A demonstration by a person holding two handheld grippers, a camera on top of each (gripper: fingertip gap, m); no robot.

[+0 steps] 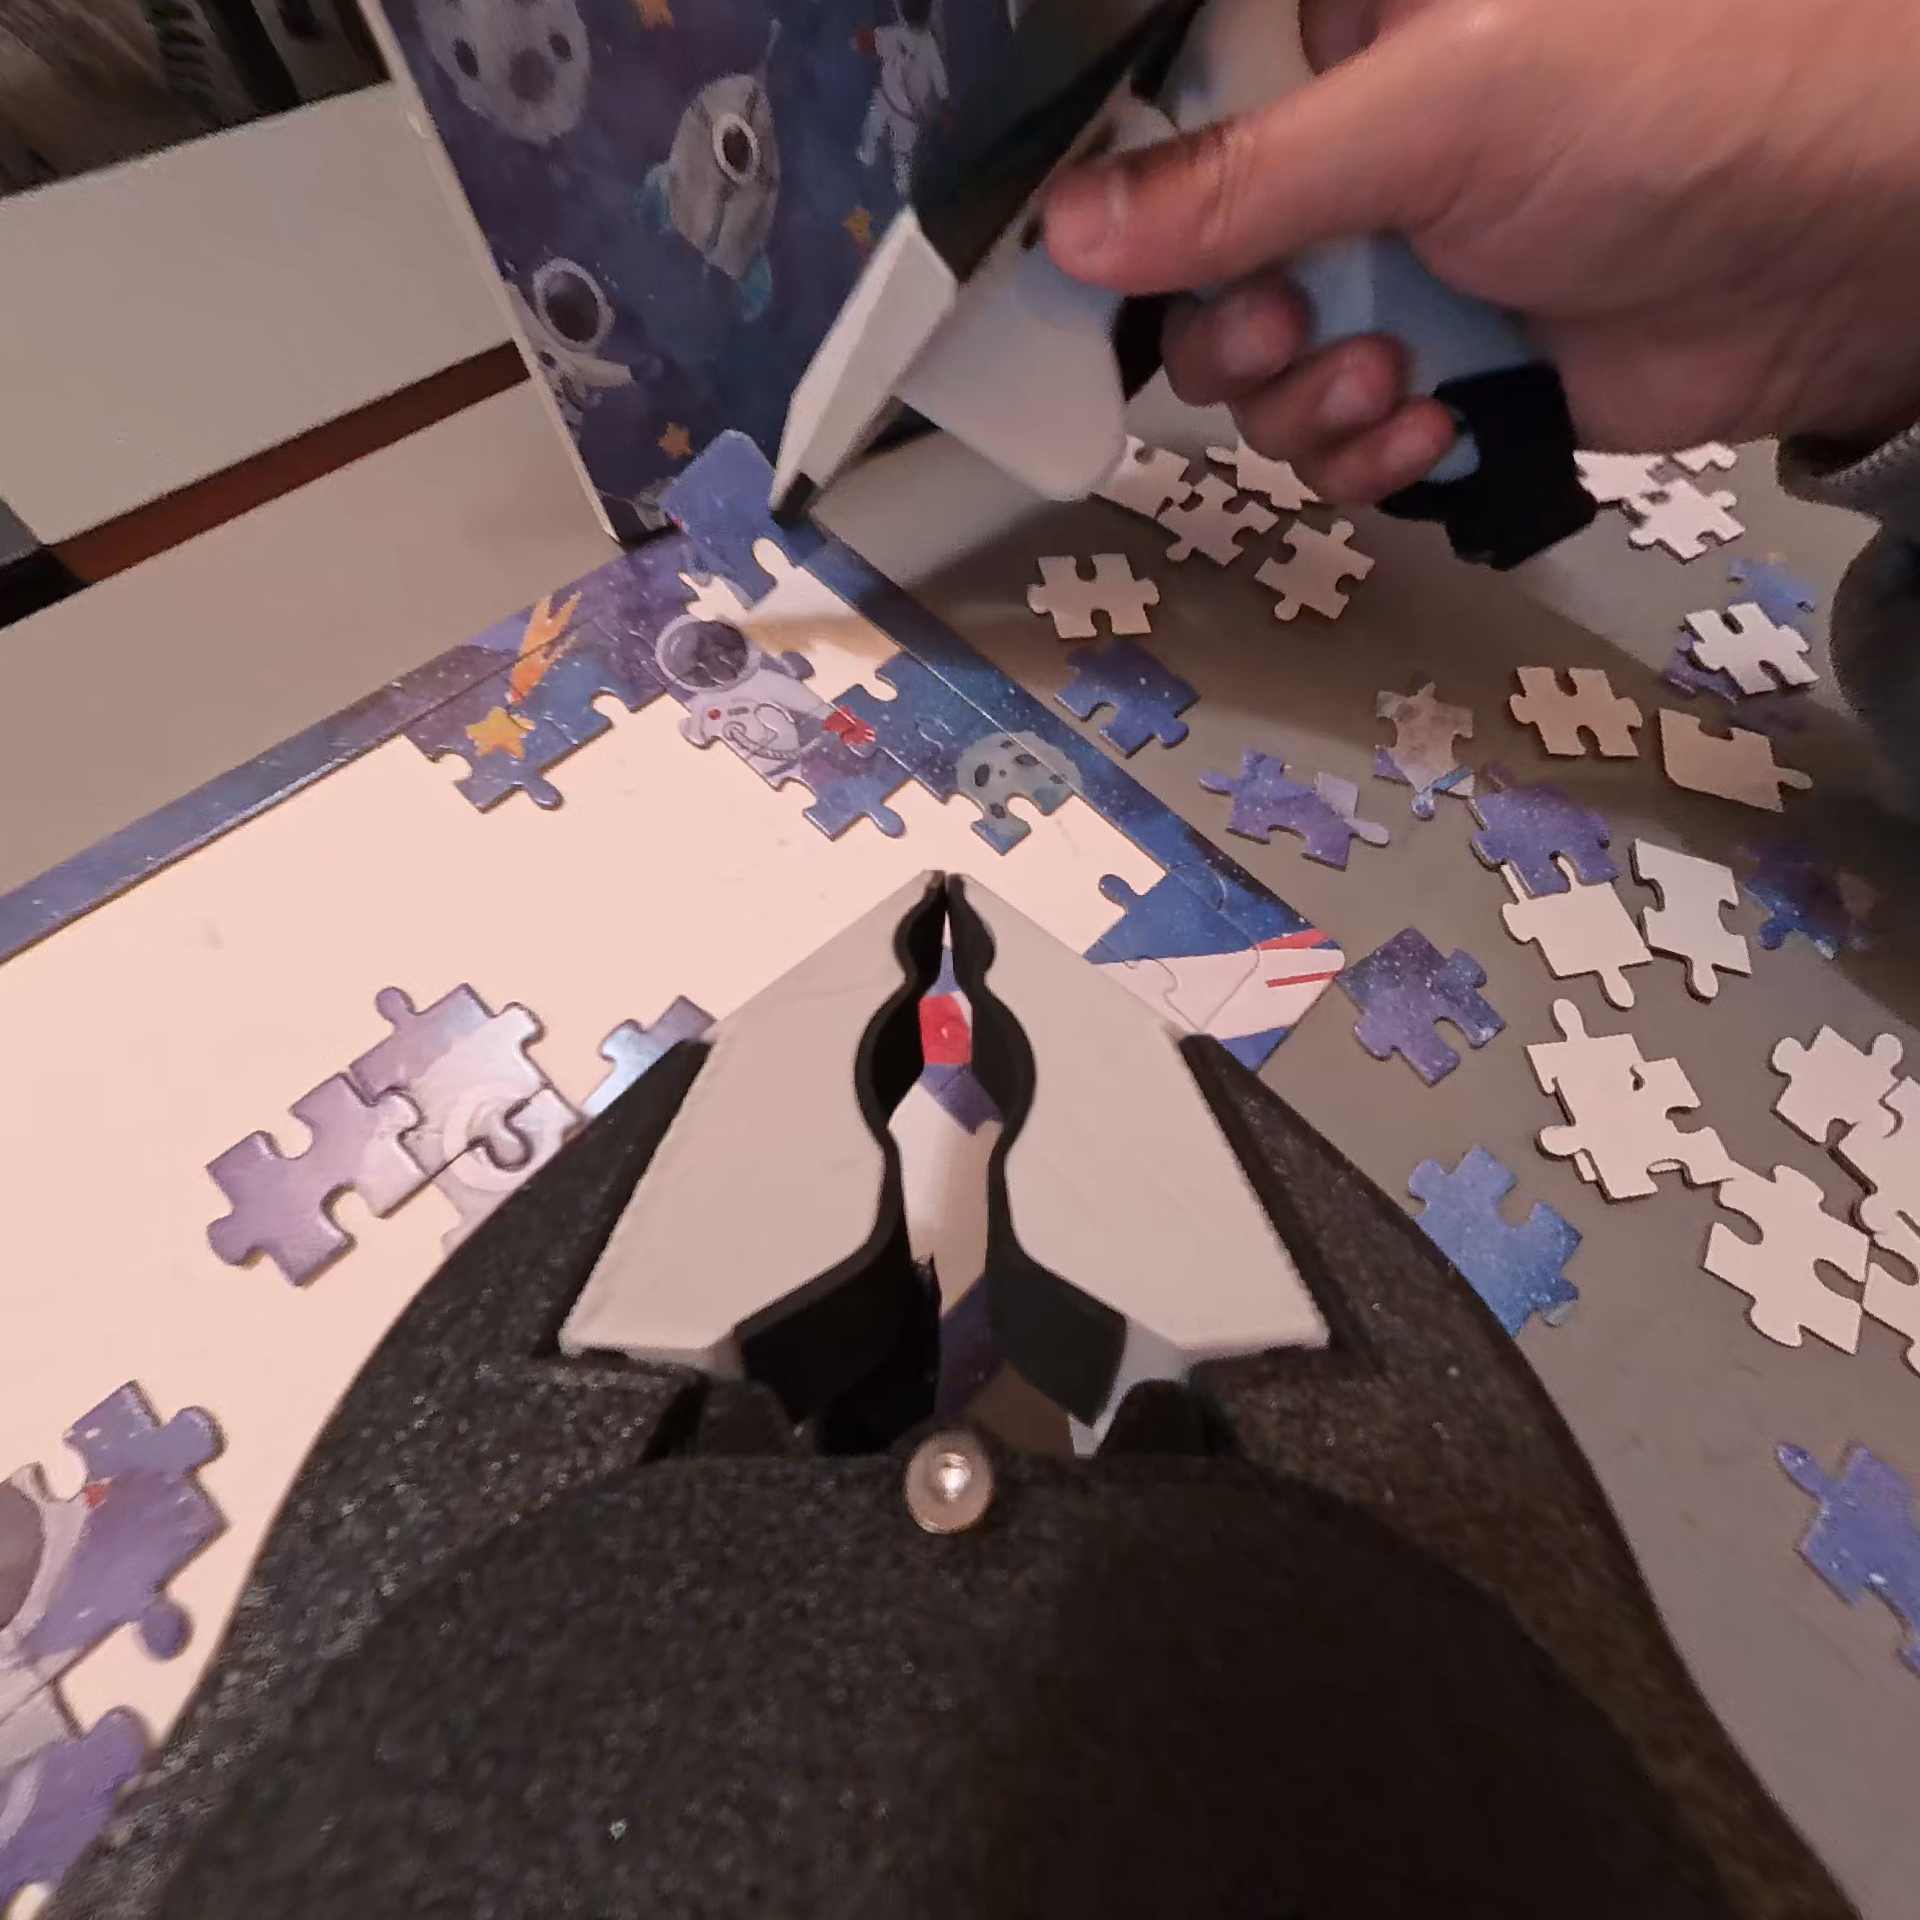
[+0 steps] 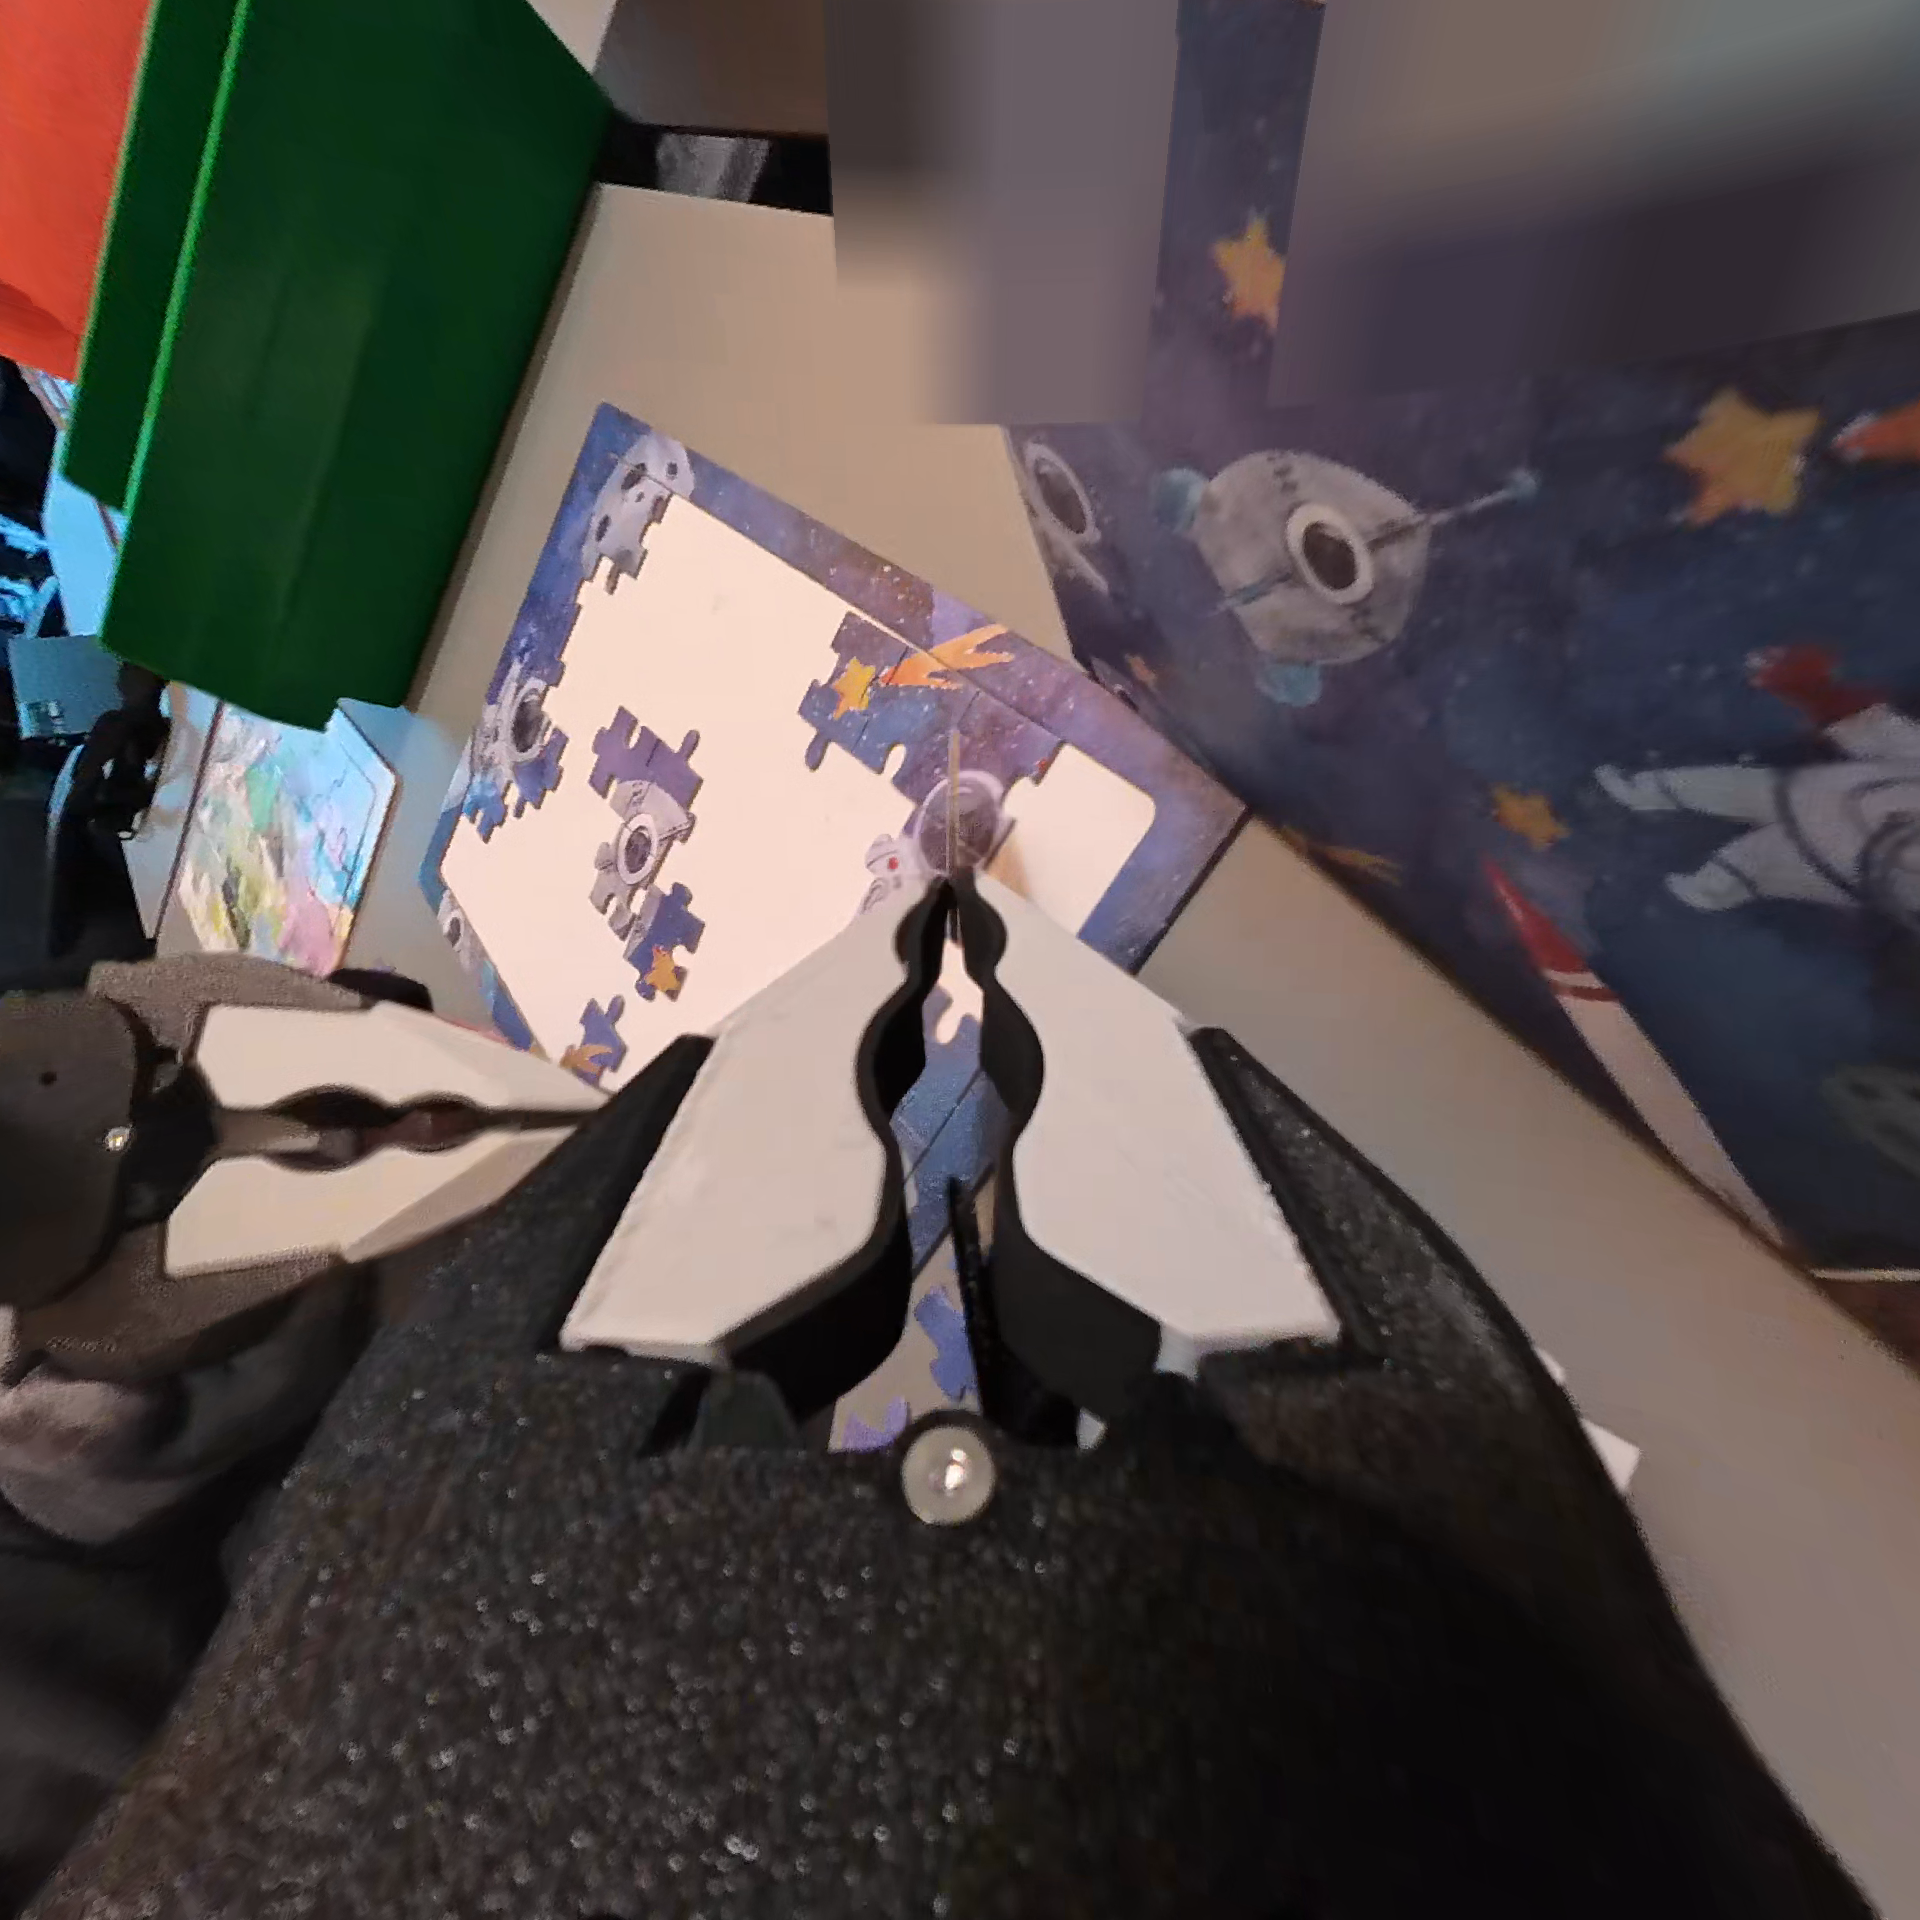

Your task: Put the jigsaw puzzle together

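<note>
Between the right gripper's [image 2: 948, 894] closed fingertips sits a thin blue piece [image 1: 727, 509], seen edge-on from its own camera and held over the empty far corner of the tray [image 1: 312, 904]. Such a piece is light, flat and stiff card, probably easy to bend, so a grip at its edge seems best. Nearer, the left gripper [image 1: 945, 883] is closed on nothing, above the tray. Beside it, loose pieces [image 1: 1579, 935] lie on the grey table [image 1: 1558, 1558], with the box [image 1: 665, 208] just behind.
</note>
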